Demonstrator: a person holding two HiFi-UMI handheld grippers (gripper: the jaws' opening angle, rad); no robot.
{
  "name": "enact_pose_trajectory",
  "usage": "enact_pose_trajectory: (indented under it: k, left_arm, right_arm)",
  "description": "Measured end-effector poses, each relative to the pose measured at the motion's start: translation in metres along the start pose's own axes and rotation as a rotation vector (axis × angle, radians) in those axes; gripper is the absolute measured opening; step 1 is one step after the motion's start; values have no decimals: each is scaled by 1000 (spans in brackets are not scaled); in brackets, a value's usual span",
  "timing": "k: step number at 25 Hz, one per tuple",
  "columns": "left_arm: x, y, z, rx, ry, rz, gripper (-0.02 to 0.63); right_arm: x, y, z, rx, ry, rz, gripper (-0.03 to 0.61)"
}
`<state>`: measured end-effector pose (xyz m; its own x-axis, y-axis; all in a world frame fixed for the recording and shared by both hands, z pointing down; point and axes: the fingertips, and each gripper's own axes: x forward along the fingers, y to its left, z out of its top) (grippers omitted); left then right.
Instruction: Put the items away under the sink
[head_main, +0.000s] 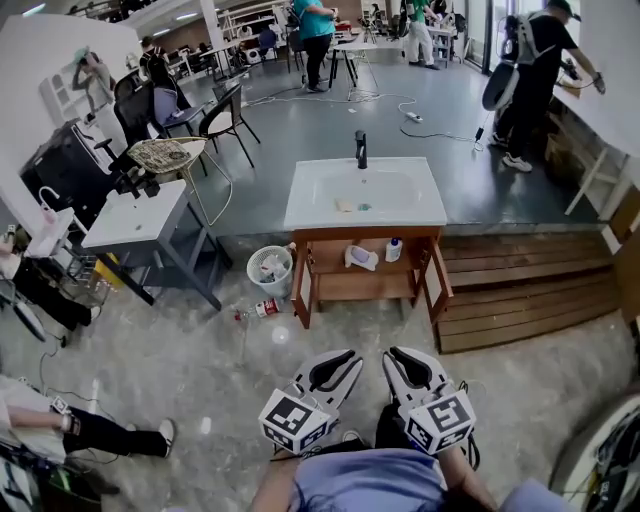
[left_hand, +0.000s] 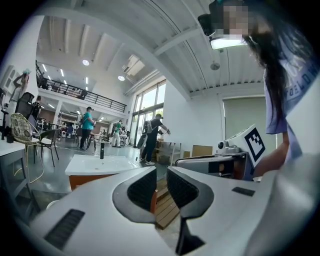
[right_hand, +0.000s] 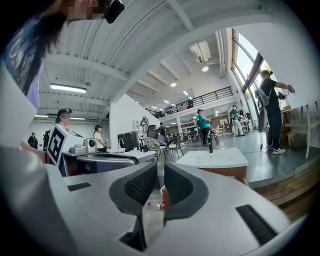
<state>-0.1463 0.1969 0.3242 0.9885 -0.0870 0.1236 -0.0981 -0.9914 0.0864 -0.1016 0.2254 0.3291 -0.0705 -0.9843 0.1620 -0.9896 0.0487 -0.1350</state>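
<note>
Closest in, the left gripper and right gripper are held side by side above the floor, both pointing at the sink cabinet. Each has its jaws drawn almost together, with only a thin slit between the pads and nothing in it. Beyond them a bottle lies on its side on the floor, just beside the cabinet's front left leg. A white waste basket stands behind it against the cabinet's left side. The cabinet's two doors are swung open. On its shelf a white pouch lies near the middle, and a small white bottle stands upright towards the right end. Above is the white sink, with a black tap at its back edge.
</note>
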Motion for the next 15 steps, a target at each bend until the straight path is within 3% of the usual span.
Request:
enact_pose_trajectory:
  k: [15]
  left_arm:
    - [-6,-4,2,32,-1,-9,66]
  right_arm:
    - [-3,0,-3,-12,6,-28,52]
